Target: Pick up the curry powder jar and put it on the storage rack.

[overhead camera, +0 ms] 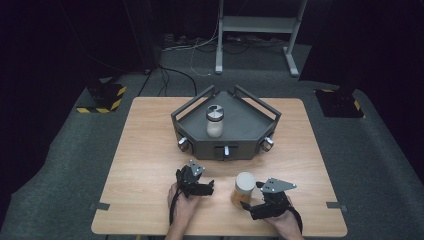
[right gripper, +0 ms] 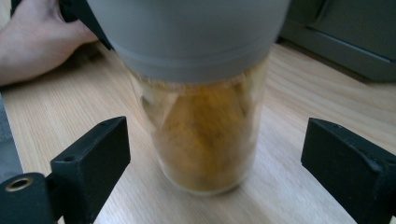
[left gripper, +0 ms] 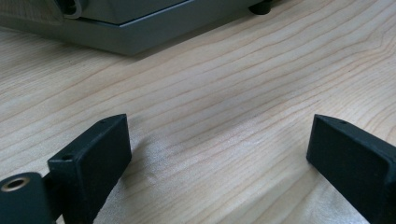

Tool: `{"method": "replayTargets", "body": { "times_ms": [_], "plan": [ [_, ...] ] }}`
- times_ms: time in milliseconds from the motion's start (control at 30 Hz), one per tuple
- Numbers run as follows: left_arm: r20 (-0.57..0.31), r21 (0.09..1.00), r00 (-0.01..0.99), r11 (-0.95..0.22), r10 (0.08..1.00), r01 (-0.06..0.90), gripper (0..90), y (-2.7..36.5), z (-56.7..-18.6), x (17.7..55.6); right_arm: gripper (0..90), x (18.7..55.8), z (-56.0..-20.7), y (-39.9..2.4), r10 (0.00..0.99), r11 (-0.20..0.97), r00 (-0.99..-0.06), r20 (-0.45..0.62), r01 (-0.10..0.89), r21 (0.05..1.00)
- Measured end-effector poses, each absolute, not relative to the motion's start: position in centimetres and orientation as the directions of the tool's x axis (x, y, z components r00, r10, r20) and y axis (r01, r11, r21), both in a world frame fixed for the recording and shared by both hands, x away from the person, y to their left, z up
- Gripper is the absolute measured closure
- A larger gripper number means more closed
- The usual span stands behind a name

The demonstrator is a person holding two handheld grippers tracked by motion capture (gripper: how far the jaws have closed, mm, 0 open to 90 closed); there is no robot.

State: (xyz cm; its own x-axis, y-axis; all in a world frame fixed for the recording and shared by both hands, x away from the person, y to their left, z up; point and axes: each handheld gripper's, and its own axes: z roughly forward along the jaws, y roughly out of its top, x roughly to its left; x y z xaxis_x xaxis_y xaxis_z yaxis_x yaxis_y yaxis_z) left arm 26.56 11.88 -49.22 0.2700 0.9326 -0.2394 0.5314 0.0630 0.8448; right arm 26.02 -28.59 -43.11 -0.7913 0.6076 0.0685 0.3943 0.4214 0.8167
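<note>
Jar with yellow filling: upright on table, near edge | right gripper: jaws spread, empty, jar at its 11 o'clock, just beside | left gripper: open too, jar at its 3 o'clock, farther.

Jar lid top cut off by frame edge.

Lab test bay, not a home or shop. Dark walls and black surround on all sides. One bare wooden table stands alone on grey carpet. Black floor bases edged in yellow-black hazard tape sit far left and far right. Loose cables run across the floor at the far end, beside a grey metal stand frame. A grey angular fixture tray with knobs is on the table.
</note>
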Motion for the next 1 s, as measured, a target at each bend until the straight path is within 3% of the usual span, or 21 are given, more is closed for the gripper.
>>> {"method": "replayTargets", "body": {
  "times_ms": [333, 1000],
  "plan": [
    [-0.237, 0.844, 0.272, 0.060, 0.933, 0.532, 6.5, 11.9, -49.2, 26.6, 11.1, 26.8, -42.5, -27.4, 0.592, 0.411, -0.804, 0.058, 0.364, 0.836],
    [-0.240, 0.845, 0.270, 0.063, 0.932, 0.532, 6.5, 11.9, -49.2, 26.6, 25.5, 27.5, -42.1, -26.6, 0.568, 0.407, -0.822, 0.044, 0.327, 0.853]
  ]
}}
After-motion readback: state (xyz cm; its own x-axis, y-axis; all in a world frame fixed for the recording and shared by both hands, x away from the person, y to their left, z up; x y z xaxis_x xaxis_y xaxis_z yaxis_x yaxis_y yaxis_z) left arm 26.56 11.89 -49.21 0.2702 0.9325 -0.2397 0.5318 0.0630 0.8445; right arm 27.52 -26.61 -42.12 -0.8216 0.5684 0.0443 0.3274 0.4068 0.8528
